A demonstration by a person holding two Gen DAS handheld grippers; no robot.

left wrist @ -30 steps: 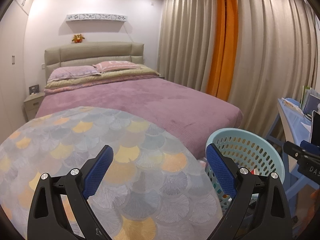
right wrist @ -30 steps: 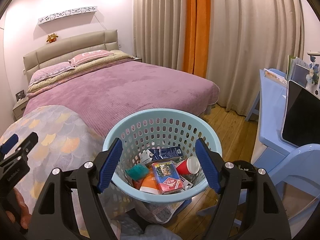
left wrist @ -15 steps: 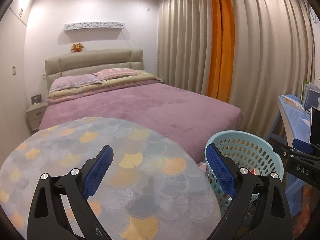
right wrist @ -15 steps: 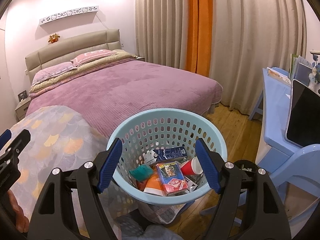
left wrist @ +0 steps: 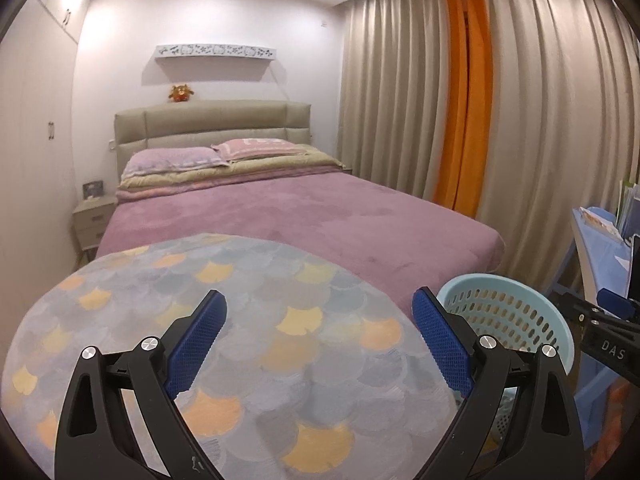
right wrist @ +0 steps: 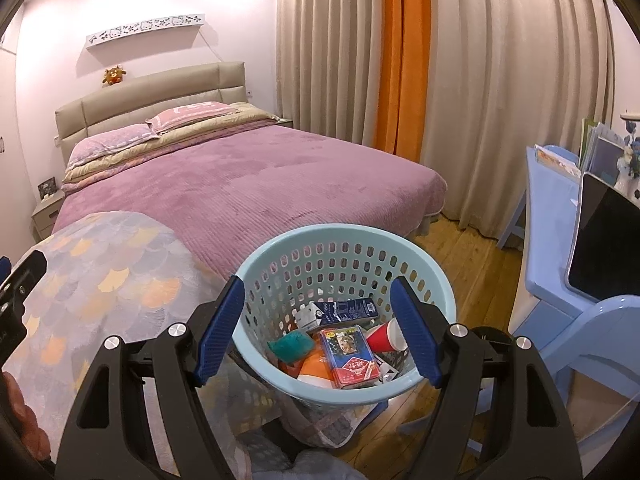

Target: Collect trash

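A light blue perforated basket (right wrist: 344, 233) stands on the floor beside the bed. It holds trash: a blue carton (right wrist: 349, 308), a red cup (right wrist: 385, 336), a red-and-blue card box (right wrist: 349, 356), a teal scrap (right wrist: 292, 346) and an orange item (right wrist: 316, 372). My right gripper (right wrist: 317, 286) hovers above the basket's opening, open and empty. My left gripper (left wrist: 319, 300) is open too, with nothing between its blue pads, above a round surface with a scale-patterned cloth (left wrist: 280, 264). The basket (left wrist: 505, 312) shows at the right in the left wrist view.
A bed with a purple cover (right wrist: 248, 184) fills the middle of the room, with beige and orange curtains (right wrist: 404, 60) behind it. A blue desk (right wrist: 552, 216) with a dark screen (right wrist: 600, 240) stands at the right. The wooden floor (right wrist: 468, 252) lies between bed and desk. A nightstand (left wrist: 93, 220) is at the far left.
The left gripper has risen and tipped upward, so the patterned surface sits lower in its view and more ceiling shows. The right gripper has stayed over the basket. Both stay open.
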